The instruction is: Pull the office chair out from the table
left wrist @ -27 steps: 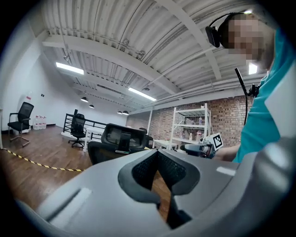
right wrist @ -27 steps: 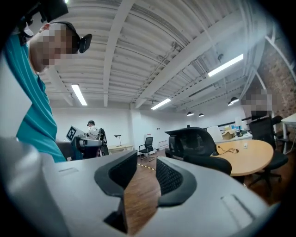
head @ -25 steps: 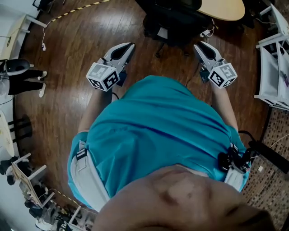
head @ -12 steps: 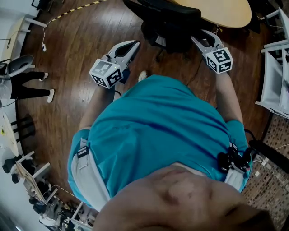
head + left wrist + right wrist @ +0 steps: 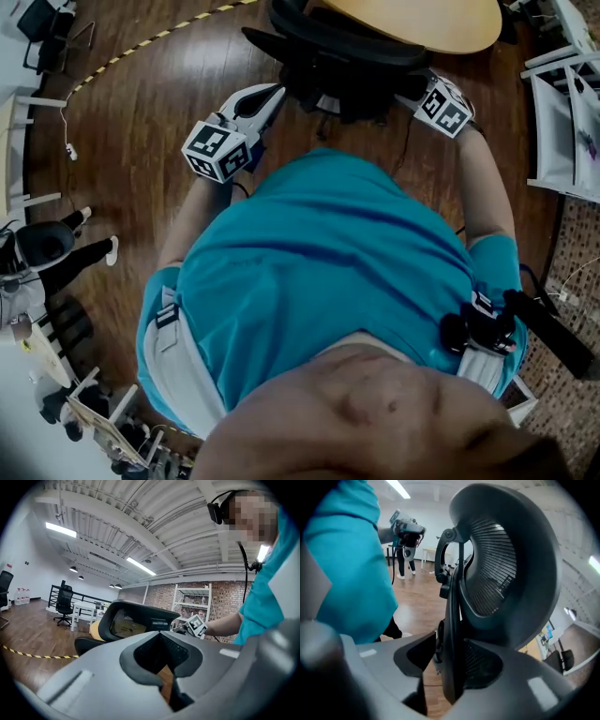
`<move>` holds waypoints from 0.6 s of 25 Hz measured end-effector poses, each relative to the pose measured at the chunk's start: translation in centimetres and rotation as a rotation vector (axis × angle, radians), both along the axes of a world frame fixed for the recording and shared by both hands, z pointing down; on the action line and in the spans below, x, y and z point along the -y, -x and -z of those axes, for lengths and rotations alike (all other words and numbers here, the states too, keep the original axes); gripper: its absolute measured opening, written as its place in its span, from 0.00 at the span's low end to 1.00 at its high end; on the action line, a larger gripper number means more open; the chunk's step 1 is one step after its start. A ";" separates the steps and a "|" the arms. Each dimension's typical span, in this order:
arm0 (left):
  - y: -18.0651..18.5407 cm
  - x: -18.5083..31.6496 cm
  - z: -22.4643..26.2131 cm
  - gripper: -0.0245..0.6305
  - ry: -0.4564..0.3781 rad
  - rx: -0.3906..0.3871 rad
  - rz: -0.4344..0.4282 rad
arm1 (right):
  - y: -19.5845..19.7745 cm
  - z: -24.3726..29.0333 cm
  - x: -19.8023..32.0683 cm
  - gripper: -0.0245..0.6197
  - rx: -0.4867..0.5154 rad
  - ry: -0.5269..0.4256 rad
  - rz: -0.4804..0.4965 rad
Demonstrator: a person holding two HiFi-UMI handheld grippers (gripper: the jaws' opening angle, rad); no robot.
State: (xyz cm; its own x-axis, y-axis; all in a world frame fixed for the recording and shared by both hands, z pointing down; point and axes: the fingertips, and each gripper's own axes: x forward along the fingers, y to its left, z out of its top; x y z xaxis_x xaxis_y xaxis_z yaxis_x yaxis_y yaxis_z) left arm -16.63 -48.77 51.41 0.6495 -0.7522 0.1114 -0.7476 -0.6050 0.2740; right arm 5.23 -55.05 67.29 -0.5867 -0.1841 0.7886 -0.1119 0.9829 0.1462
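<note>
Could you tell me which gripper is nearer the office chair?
Right. The right gripper has the back edge of the office chair between its open jaws; the left gripper is short of it.

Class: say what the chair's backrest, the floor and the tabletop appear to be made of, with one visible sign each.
Chair's backrest: black mesh in a matte plastic-looking frame; see-through weave.
Floor: glossy wood, plank lines and reflections.
Tabletop: smooth pale wood or laminate; cannot tell which.
</note>
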 end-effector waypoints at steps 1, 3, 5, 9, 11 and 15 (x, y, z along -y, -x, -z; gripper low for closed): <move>0.3 0.5 0.2 0.04 0.002 -0.001 -0.014 | 0.0 0.0 0.2 0.29 -0.014 -0.025 -0.002; 0.9 1.4 0.7 0.04 0.005 -0.008 -0.039 | 0.1 0.2 -0.1 0.29 -0.017 -0.043 -0.015; 1.8 2.0 1.2 0.04 0.007 -0.021 -0.053 | 0.1 0.6 -0.5 0.32 -0.009 -0.031 -0.040; 3.4 2.4 1.9 0.04 0.000 -0.042 -0.060 | -1.3 1.4 -0.8 0.36 0.000 0.001 -0.153; 3.7 2.6 2.2 0.04 -0.005 -0.051 -0.061 | -3.2 0.6 -0.4 0.36 -0.060 0.017 -0.211; 4.2 2.8 2.1 0.04 -0.004 -0.052 -0.062 | -2.9 -3.2 -0.3 0.39 -0.157 0.066 -0.170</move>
State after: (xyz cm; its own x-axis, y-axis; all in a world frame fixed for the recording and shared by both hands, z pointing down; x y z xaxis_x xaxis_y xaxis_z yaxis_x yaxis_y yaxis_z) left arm -20.84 -51.56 49.30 0.6997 -0.7107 0.0735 -0.6935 -0.6508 0.3092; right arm 8.10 -54.78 70.50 -0.4210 -0.2147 0.8813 -0.2580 0.9598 0.1106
